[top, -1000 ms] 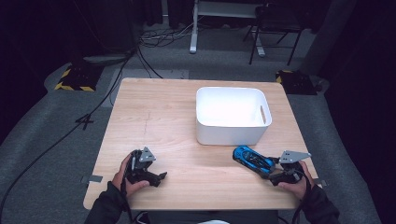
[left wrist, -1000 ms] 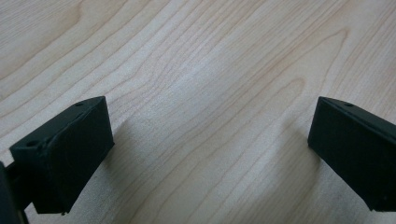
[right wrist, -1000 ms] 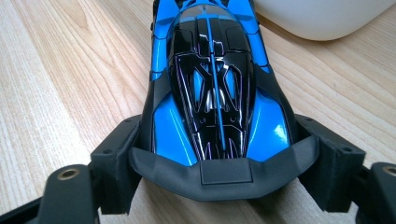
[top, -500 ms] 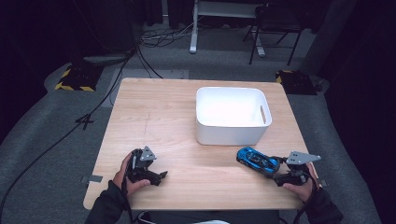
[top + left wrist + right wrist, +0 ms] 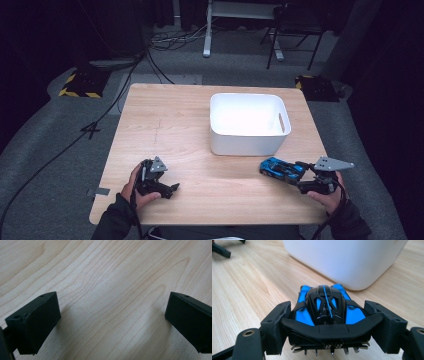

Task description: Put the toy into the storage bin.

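The right tool [image 5: 306,176] has its jaws clamped on either side of the toy car's [image 5: 281,168] rear, just ahead of the spoiler, and that's a sketchy place to hold it. The grab is right at the tail end, so most of the car hangs out past the jaws. If the person lifts it like this, the nose will probably droop or the car will pivot out. The bodywork there also looks curvy and glossy, so the flat jaw faces don't get much to bite on. And the white bin [image 5: 248,123] is just beyond the nose, so a low swing forward could knock the car's front into the wall [image 5: 352,262] and twist it loose.

The car itself is a small blue and black racer with a black cockpit, a thin blue stripe down the middle, a wide black rear wing and little prongs sticking out under the tail. It sits on the table [image 5: 175,125] at the near right, wheels down, close in front of the bin but not touching it.

The left tool [image 5: 161,186] is spread wide with nothing between the jaws, resting low at the near left, well apart from the car.
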A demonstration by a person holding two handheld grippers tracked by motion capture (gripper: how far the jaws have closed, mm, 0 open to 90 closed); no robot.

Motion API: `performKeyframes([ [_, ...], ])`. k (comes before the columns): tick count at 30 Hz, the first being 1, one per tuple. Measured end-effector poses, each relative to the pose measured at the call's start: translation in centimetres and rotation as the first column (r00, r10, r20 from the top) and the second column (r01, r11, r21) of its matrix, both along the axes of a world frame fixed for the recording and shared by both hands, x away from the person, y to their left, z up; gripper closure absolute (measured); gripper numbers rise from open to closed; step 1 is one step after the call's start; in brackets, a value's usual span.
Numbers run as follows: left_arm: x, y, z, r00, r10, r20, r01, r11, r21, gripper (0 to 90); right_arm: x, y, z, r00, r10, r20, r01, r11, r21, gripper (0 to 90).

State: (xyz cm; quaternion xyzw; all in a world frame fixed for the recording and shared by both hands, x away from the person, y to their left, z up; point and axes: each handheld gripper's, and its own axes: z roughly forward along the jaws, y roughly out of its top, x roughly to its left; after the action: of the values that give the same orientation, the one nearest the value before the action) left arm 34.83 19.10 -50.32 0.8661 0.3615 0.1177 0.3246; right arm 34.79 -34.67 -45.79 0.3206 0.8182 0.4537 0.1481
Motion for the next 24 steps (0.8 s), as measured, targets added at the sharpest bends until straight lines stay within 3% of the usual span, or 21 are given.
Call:
performKeyframes([
  [24, 0.0, 0.0, 0.0, 1.0, 0.0, 0.001, 0.0, 1.0, 0.0, 0.1, 0.9, 1.8, 3.4, 0.9978, -0.03, 0.059, 0.031, 0.9995, -0.012, 24.5],
])
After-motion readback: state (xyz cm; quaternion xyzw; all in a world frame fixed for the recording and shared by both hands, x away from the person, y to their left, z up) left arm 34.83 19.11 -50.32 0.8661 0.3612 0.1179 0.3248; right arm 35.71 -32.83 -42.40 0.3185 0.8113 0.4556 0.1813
